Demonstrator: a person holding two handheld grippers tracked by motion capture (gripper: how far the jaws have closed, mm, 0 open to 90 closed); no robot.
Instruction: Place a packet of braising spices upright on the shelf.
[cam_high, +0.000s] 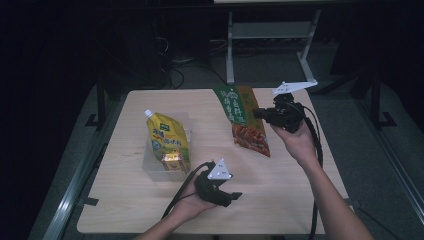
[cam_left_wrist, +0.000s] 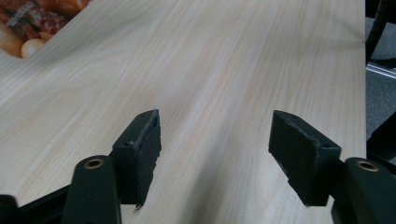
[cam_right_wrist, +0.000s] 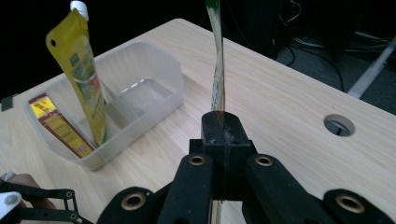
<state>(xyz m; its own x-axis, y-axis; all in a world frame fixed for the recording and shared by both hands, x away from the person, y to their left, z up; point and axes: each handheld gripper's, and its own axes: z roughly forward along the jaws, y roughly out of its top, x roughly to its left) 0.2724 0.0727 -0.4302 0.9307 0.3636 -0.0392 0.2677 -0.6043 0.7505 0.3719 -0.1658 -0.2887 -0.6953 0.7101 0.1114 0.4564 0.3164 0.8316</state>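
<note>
The green and red snack bag (cam_high: 244, 120) hangs in the right gripper (cam_high: 264, 115), over the far right part of the counter (cam_high: 280, 195). The jaws of this gripper are pressed together on the edge of the bag; in the right gripper view the bag (cam_right_wrist: 217, 70) is seen edge-on, rising straight up from the closed jaws as a thin strip. Its long axis runs from the far side of the counter toward the person, with the red end lower and nearer.

The clear plastic bin (cam_high: 155, 167) stands to the left of the bag, on the left half of the counter. It already holds a yellow spout pouch (cam_high: 167, 137), standing upright, and a small red and yellow packet (cam_high: 172, 161). I judge that the bag must travel to the left to reach the bin, and the free space is at the end of the bin farther from the person (cam_right_wrist: 140, 88), beside the pouch.

The left gripper (cam_high: 235, 196) rests low near the front edge, with its jaws spread wide apart and nothing between them. It is nearer to the bin than the right one, but it holds nothing.
</note>
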